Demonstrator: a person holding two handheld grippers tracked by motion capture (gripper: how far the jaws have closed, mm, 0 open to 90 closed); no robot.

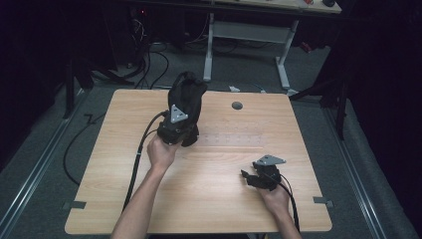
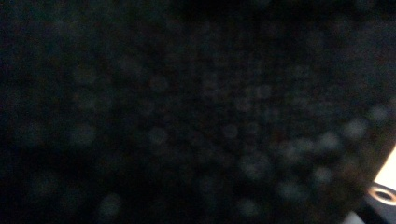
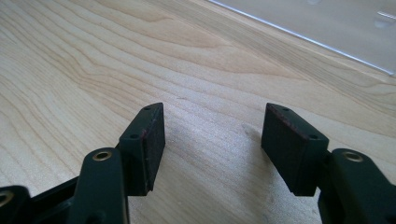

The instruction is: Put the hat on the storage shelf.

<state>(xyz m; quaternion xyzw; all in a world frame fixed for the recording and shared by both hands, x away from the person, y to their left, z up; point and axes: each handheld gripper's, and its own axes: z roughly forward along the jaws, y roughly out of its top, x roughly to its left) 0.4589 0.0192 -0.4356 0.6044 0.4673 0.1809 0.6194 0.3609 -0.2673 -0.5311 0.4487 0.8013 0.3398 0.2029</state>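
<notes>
High view looks down on a light wooden tabletop (image 1: 209,199). The person's left hand (image 1: 160,152) holds the left claw (image 1: 185,133) up near the middle of the tabletop, a bit to the left. A black cloth (image 1: 186,97) is draped over this claw. The cloth stands up in a lumpy pile above it and reaches toward the far edge of the tabletop. The grey three-cornered plate (image 1: 177,114) on top of the claw pokes out in front of the cloth. A black cable (image 1: 137,159) runs from the claw back along the person's arm.

Left gripper view is very dark and blurry. The black cloth (image 2: 187,112) sits right up against the camera, and its tiny weave shows as soft dots. The left claw is clenched on the black cloth. A small bit of bright tabletop (image 2: 390,170) peeks in at the right edge.

The right hand (image 1: 276,198) rests low on the tabletop near the right side, well apart from the cloth. It holds the right claw (image 1: 248,177). In the right gripper view the right claw (image 3: 212,144) is spread wide, with bare wood between its two black pads (image 3: 152,144). It grips nothing. A clear flat sheet (image 3: 336,28) lies on the tabletop farther off.

A small round grey hole cover (image 1: 237,105) sits in the tabletop near the far edge.
</notes>
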